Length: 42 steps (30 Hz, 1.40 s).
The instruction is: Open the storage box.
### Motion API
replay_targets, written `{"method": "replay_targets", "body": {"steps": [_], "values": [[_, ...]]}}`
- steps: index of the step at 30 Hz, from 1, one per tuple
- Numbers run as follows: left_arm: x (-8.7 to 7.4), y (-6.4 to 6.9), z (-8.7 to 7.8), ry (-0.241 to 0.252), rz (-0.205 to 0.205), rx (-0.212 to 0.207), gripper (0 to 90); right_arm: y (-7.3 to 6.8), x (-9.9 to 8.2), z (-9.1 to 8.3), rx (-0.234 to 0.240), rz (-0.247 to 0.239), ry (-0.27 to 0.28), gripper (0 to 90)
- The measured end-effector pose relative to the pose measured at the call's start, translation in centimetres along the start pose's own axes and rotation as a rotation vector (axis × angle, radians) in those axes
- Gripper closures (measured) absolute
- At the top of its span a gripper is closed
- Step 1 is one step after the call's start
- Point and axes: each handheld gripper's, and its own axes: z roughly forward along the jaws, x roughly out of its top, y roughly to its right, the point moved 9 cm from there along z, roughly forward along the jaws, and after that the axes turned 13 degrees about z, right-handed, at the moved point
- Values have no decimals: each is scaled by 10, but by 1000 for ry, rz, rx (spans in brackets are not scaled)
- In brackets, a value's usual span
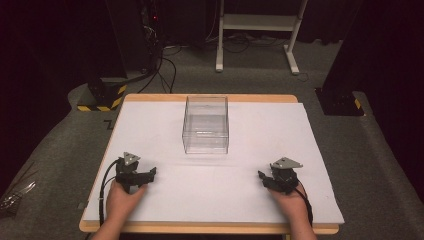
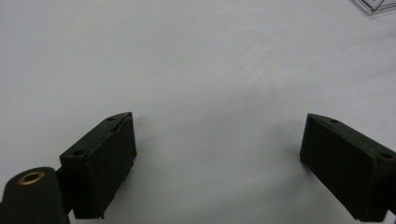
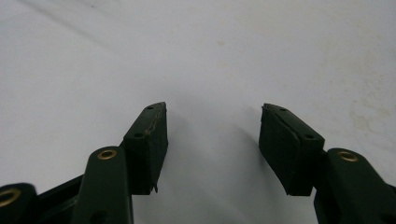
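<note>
A clear plastic box (image 1: 205,125) stands upright near the middle back of the white table top (image 1: 260,130); it looks empty. My left gripper (image 1: 150,174) rests on the sheet at the front left, held by a hand, its jaws pointing right toward the centre. In the left gripper view the left gripper (image 2: 217,140) is open wide over bare white surface, and a corner of the clear box (image 2: 373,4) shows at the top right. My right gripper (image 1: 262,177) rests at the front right, pointing left. In the right gripper view the right gripper (image 3: 212,123) is open with nothing between its jaws.
The table's wooden edge (image 1: 210,228) runs along the front. Beyond the table lie grey carpet, a white desk frame (image 1: 257,30), tangled cables (image 1: 160,60) and a black-and-yellow striped base (image 1: 102,97) at the back left. A dark stand (image 1: 340,100) sits at the back right.
</note>
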Motion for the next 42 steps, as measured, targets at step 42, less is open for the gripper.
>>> {"method": "replay_targets", "body": {"steps": [42], "values": [[0,0,0,0,-1,0,110,-3,4,-7,15,-10,47,433]]}}
